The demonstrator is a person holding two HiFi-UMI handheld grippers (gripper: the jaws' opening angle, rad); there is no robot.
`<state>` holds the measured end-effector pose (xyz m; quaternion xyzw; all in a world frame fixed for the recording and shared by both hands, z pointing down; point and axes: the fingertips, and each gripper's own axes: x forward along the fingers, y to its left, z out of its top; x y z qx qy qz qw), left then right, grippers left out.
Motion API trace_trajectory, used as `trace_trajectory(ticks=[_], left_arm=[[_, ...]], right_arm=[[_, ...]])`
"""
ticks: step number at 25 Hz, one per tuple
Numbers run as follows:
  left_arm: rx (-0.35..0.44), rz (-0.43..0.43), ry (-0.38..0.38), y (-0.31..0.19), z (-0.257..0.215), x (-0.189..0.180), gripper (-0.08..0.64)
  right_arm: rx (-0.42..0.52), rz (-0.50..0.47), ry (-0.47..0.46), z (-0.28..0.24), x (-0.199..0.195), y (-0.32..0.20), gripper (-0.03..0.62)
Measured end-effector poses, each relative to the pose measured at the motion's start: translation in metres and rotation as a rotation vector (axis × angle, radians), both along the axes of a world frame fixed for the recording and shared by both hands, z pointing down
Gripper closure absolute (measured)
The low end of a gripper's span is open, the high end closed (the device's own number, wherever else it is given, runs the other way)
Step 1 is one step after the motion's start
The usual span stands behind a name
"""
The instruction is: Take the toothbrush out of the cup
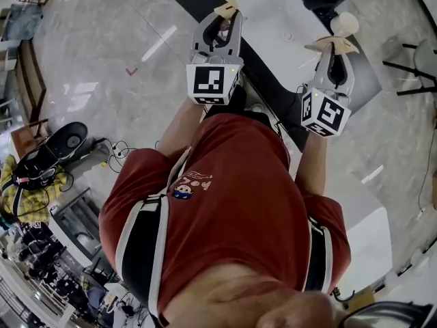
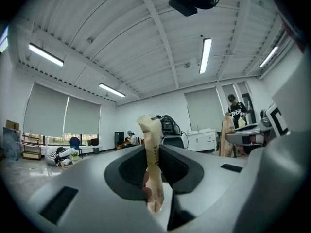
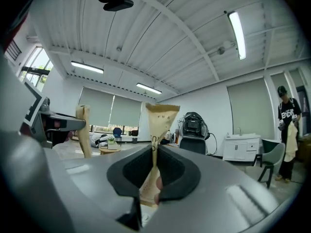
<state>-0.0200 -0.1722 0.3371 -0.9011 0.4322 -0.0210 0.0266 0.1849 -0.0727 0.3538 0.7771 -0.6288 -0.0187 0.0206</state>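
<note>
Upper centre of head view: left gripper (image 1: 226,14) and right gripper (image 1: 332,49) side by side, each closed down to a narrow gap on a tan paper packet.
Left packet (image 2: 151,164) and right packet (image 3: 156,135) pinched flat between the pads, long axis up-frame, top ends poking above the jaws. No toothbrush or cup in any view, so location, heading and axis: cannot tell. Judged from that: removal not visibly begun, whole task left. White table (image 1: 280,26) just beyond the jaw tips.
</note>
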Motion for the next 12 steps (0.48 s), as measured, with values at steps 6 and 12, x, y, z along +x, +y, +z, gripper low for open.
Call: trace_trajectory(ticks=[6, 12], left_arm=[[0.009, 0.144, -0.003, 0.024, -0.005, 0.058, 0.491], [0.011, 0.338, 0.016, 0.059, -0.009, 0.121, 0.491]], right_arm=[[0.018, 0.162, 0.019, -0.009, 0.042, 0.056, 0.558], [0.014, 0.365, 0.036, -0.012, 0.076, 0.127, 0.558]])
